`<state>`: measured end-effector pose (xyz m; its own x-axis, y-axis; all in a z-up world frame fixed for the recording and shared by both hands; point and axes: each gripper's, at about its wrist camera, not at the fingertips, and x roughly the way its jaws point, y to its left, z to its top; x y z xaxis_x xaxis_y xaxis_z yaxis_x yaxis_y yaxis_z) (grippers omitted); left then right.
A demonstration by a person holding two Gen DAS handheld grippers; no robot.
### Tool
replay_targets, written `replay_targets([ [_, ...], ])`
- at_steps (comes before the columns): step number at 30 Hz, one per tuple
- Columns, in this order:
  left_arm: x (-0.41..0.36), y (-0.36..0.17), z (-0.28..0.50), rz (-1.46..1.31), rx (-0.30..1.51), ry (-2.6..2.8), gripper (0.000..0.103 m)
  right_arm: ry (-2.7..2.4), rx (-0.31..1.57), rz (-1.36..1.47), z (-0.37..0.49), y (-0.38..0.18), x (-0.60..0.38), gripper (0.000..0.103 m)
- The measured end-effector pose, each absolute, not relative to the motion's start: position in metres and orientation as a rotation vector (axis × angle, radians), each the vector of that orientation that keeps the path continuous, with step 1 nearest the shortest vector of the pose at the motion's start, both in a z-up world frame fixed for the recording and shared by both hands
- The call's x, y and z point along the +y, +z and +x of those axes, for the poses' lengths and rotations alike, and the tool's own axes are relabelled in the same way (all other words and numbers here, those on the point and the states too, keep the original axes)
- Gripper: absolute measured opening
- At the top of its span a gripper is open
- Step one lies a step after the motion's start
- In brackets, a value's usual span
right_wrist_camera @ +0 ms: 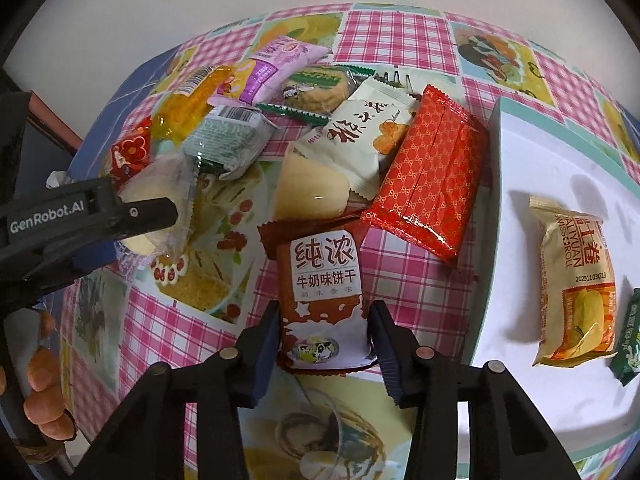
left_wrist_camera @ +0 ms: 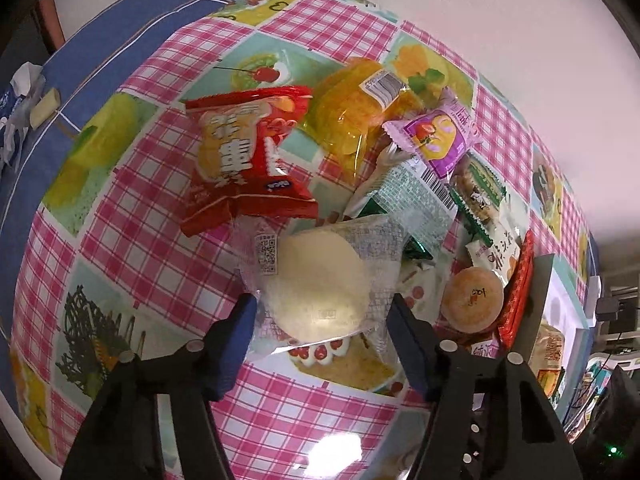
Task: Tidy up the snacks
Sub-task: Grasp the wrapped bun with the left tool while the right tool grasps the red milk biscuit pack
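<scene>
Two packets, a yellow roll [right_wrist_camera: 576, 288] and a green one [right_wrist_camera: 628, 340], lie in the white tray [right_wrist_camera: 532, 152], about ten remain on the tablecloth [right_wrist_camera: 400, 36]; left gripper [left_wrist_camera: 320, 316] closes around a pale cake [left_wrist_camera: 320, 284], right gripper [right_wrist_camera: 324, 332] pinches a brown biscuit packet [right_wrist_camera: 324, 296].

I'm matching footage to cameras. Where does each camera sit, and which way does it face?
Left wrist: on the left gripper, looking steeply down at a pale round cake in clear wrap; own blue-padded fingers show.
Right wrist: on the right gripper, facing down at a brown milk biscuit pack; own fingers show.
Shared: the left gripper and its cake appear in the right view too.
</scene>
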<state>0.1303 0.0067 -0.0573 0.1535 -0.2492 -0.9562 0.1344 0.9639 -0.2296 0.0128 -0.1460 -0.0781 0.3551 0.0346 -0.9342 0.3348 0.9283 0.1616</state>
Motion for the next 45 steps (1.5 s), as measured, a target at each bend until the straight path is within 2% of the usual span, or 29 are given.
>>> replay_targets([
  [12, 0.011, -0.050, 0.124, -0.107, 1.380, -0.247, 0.059, -0.220, 1.192, 0.315, 0.013, -0.072, -0.140, 0.043],
  [23, 0.016, -0.010, 0.116, -0.132, 1.294, -0.283, 0.059, -0.202, 1.102, 0.329, 0.006, -0.033, -0.142, 0.041],
  [24, 0.016, -0.005, 0.114, -0.130, 1.281, -0.286, 0.059, -0.203, 1.093, 0.329, 0.005, -0.029, -0.142, 0.039],
  [25, 0.016, 0.000, 0.113, -0.126, 1.266, -0.291, 0.059, -0.199, 1.079, 0.330, 0.003, -0.024, -0.143, 0.028],
  [31, 0.009, 0.018, 0.106, -0.114, 1.223, -0.306, 0.059, -0.194, 1.078, 0.359, -0.006, -0.020, -0.154, 0.028],
  [45, 0.008, -0.015, 0.085, -0.059, 1.329, -0.265, 0.059, -0.169, 1.179, 0.401, 0.002, -0.056, -0.158, 0.030],
])
